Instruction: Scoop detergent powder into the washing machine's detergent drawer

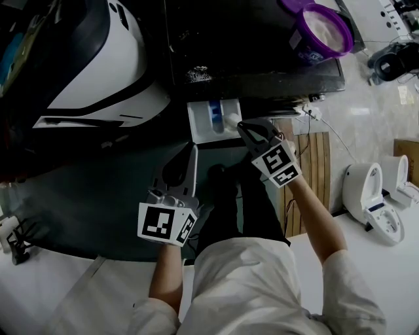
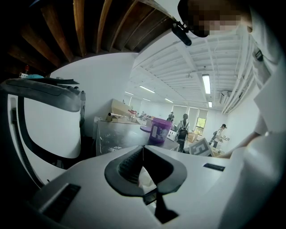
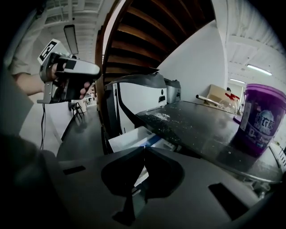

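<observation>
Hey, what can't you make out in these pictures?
- Drawer contents: head view, too small and dark; right gripper view, its own jaws cover most.
- Purple tub label: right gripper view, print blurred.
- Tub's lid: head view, cut by top edge.

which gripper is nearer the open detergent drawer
Right. The right hand-held gripper is at the detergent drawer, by its right edge; the left hand-held gripper is farther back, toward the person.

I hold my left gripper [image 1: 190, 152] and right gripper [image 1: 243, 125] pointing forward, jaws pressed together, the right one further ahead.
</observation>
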The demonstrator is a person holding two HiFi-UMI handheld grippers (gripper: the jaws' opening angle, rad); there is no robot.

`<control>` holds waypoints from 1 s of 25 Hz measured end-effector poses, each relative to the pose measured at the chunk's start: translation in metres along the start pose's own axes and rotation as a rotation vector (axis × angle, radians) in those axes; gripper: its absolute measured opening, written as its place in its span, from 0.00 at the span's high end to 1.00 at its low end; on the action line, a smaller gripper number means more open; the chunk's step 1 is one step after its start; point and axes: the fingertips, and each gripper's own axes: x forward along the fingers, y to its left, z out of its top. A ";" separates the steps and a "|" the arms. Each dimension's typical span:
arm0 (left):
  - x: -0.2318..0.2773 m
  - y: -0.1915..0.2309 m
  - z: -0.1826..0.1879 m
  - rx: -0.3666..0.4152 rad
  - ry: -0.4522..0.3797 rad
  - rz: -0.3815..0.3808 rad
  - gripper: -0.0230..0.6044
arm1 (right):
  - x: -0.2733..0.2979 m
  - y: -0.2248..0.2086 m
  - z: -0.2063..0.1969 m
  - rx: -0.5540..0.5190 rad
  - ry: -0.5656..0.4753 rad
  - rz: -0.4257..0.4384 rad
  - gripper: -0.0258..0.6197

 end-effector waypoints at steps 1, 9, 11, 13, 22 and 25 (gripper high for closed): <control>0.000 0.000 0.000 -0.001 -0.001 0.000 0.93 | -0.001 0.001 0.001 -0.023 0.001 -0.005 0.95; -0.002 0.000 -0.001 -0.004 -0.004 -0.002 0.93 | -0.002 0.010 0.001 -0.168 0.011 -0.035 0.95; -0.003 0.001 -0.001 -0.004 -0.004 -0.001 0.93 | -0.003 0.012 0.005 -0.221 0.007 -0.050 0.95; -0.004 0.001 -0.001 -0.004 -0.004 -0.001 0.93 | -0.003 0.015 0.007 -0.270 0.008 -0.061 0.95; -0.005 0.003 0.000 -0.004 -0.010 -0.002 0.93 | -0.008 0.014 0.013 -0.331 -0.003 -0.109 0.95; -0.005 0.002 0.000 -0.005 -0.011 -0.004 0.93 | -0.010 0.012 0.014 -0.328 -0.008 -0.118 0.95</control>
